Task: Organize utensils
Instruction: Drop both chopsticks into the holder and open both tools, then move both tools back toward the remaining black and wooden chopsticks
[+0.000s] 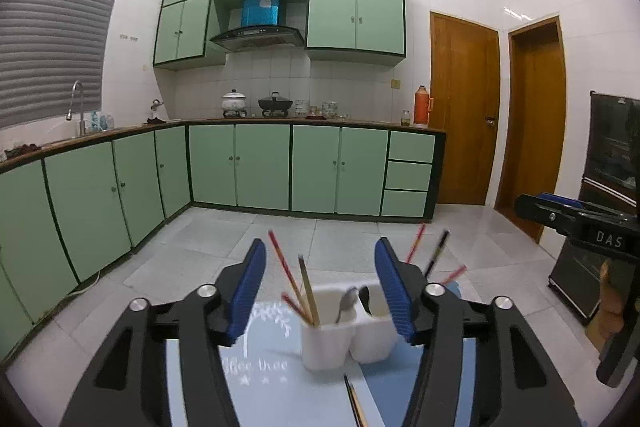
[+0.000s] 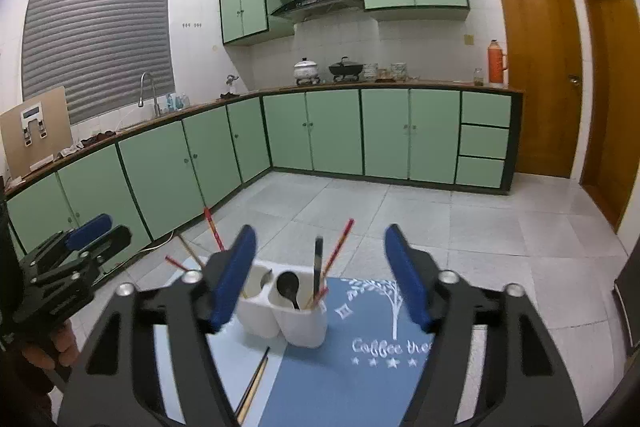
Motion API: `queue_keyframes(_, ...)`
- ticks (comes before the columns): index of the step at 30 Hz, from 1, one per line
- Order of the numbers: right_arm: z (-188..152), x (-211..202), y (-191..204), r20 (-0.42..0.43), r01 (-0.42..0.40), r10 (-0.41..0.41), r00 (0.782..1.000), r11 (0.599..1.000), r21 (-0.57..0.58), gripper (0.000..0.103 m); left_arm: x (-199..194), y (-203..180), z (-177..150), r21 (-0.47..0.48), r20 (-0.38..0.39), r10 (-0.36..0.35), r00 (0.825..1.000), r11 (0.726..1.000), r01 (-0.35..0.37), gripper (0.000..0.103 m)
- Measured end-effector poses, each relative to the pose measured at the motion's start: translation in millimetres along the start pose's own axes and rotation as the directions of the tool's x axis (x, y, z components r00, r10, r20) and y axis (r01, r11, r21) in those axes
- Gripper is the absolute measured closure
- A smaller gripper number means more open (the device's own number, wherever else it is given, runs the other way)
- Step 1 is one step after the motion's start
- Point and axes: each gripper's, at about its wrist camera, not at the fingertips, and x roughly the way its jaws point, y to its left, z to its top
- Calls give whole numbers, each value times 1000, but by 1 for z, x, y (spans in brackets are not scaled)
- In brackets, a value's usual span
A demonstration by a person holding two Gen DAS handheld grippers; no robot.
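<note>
White plastic, the two-cup utensil holder stands on a blue placemat printed with a tree and lettering, red chopsticks and a dark spoon sticking up in its cups. A loose pair of chopsticks lies on the mat just in front of it. Both the left gripper and right gripper hang spread and empty before the holder, green cabinets behind.
</note>
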Motion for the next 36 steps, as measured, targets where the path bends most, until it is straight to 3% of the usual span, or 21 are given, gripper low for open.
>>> queue_keyframes(3, -22, -16, 3, 2, 0, 0, 1000, 1000, 17, 19, -18, -4, -18, 1, -12, 2, 1000, 1000, -2, 36)
queue_keyframes(12, -88, -47, 20, -11, 27, -26, 1000, 999, 40, 9, -54, -9, -78, -40, -79, 9, 997, 999, -12, 22)
queue_keyframes(22, -147, -58, 38, -37, 67, -65, 997, 996, 58, 7, -71, -1, -135, -77, -161, 29, 987, 996, -42, 13)
queue_keyframes(25, -157, -56, 44, -48, 78, -76, 996, 996, 45, 7, -75, -5, -147, -63, -165, 41, 985, 997, -52, 8)
queue_keyframes(36, -187, -49, 56, -99, 89, -83, 992, 994, 59, 7, -82, 4, -172, -51, -196, 78, 977, 995, -90, 6)
